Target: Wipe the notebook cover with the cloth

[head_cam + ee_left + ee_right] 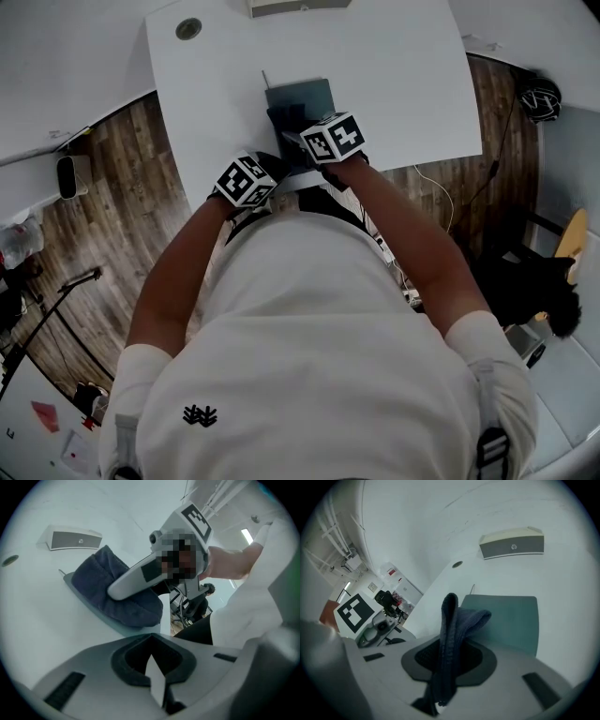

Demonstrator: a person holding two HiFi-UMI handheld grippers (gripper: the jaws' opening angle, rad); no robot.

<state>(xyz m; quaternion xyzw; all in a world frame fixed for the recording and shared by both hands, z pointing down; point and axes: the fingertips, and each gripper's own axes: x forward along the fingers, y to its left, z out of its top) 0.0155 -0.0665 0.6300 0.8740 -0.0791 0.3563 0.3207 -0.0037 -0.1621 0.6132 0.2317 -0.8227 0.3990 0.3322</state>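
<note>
Pinching the dark blue terry cloth [449, 634] between its jaws, the right hand-held gripper [443, 681] presses it onto the teal rectangular notebook [508, 620] directly ahead on the white worktop [567, 588]. The left hand-held gripper [157, 681], jaws pressed together and apparently empty, sits off the cover's near corner. Recommended: keep the cloth flat, use even pressure and overlapping strokes, and steady the notebook against sliding. A grey-fronted box [513, 546] stands beyond.

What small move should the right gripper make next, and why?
Probably push the right gripper forward, dragging the cloth over the notebook. Its jaws are shut on the cloth, which rests on the near part of the cover, while the teal cover beyond it lies bare.
</note>
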